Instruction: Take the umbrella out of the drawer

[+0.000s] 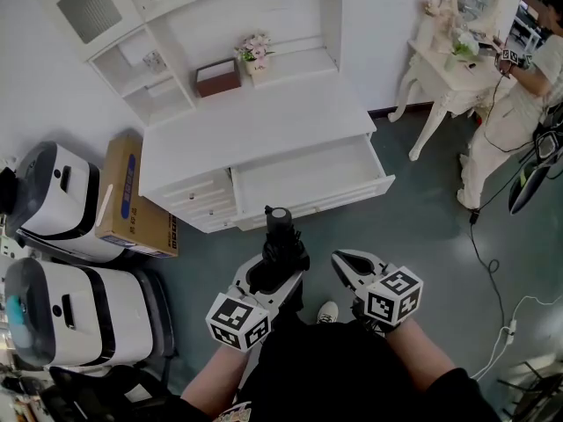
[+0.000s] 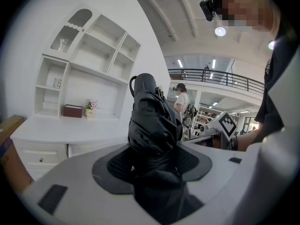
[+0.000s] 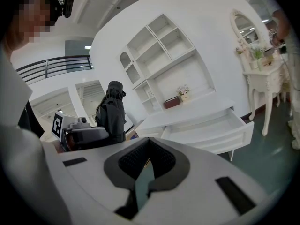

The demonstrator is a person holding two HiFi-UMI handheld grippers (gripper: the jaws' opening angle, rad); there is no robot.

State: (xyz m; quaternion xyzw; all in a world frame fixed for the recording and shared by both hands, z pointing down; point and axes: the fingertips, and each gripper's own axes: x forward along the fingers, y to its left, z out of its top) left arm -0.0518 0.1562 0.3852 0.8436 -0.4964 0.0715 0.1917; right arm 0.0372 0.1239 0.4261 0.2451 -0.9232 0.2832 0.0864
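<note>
- Two grippers sit low in the head view, in front of the white counter (image 1: 255, 130).
- Left gripper (image 1: 274, 271): fingers clamped on the folded black umbrella (image 1: 281, 236), which stands upright, clear of the open drawer (image 1: 308, 178).
- Right gripper (image 1: 350, 266): fingers together, holding nothing, near the left one.

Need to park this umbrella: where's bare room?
For the folded black umbrella: the white desk top before the brown box and pink flowers is bare; the open white drawer looks empty. Crowded: cardboard box and white machines at left.
</note>
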